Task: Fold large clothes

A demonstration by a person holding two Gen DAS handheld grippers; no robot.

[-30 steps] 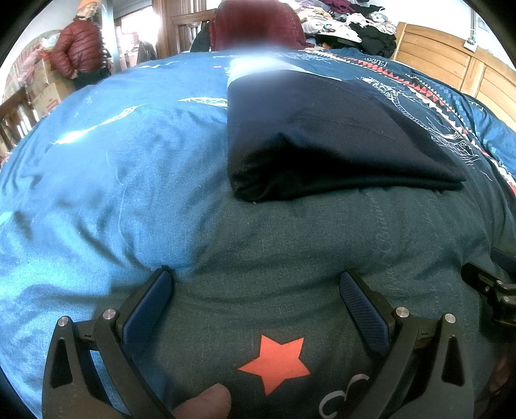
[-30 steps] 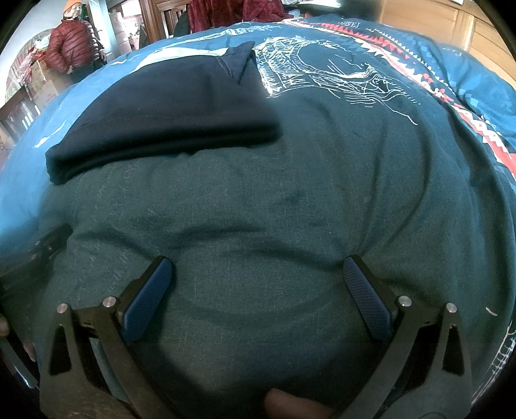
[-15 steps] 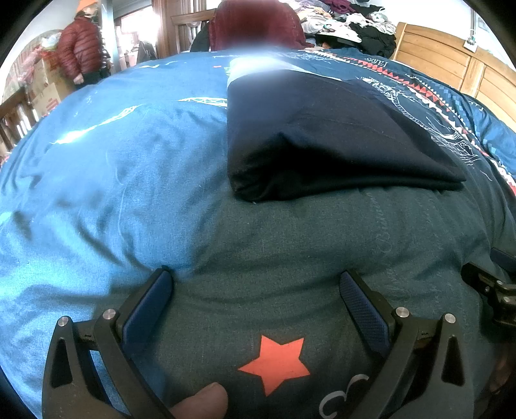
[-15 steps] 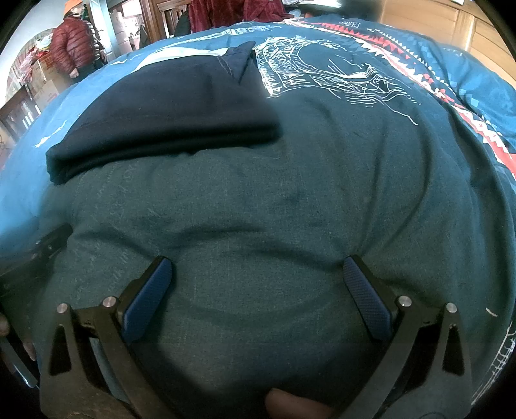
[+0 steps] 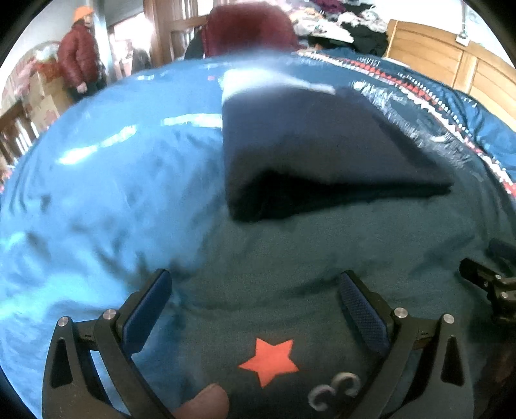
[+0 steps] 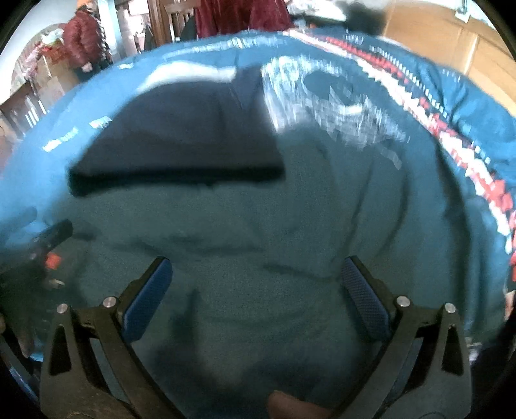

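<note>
A dark teal garment (image 5: 290, 258) (image 6: 258, 241) with a red star print (image 5: 269, 359) lies spread on the bed in front of both grippers. Beyond it rests a folded black garment (image 5: 306, 145) (image 6: 180, 141). My left gripper (image 5: 254, 290) is open, its blue pads straddling the teal cloth near its left edge. My right gripper (image 6: 256, 277) is open too, over the same cloth further right. Nothing is pinched in either one. The right gripper's tip (image 5: 490, 283) shows at the edge of the left wrist view. Both views are motion-blurred.
A blue bedspread (image 5: 96, 193) with a red and white patterned band (image 6: 467, 145) covers the bed. A wooden headboard (image 5: 451, 61) stands at the back right. A person in a red jacket (image 5: 79, 61) stands far left by boxes. Piled clothes (image 5: 338, 22) lie behind the bed.
Both views have gone blurry and shifted: the grippers have started moving. In the right wrist view the teal cloth now shows fresh wrinkles. Both grippers stay open.
</note>
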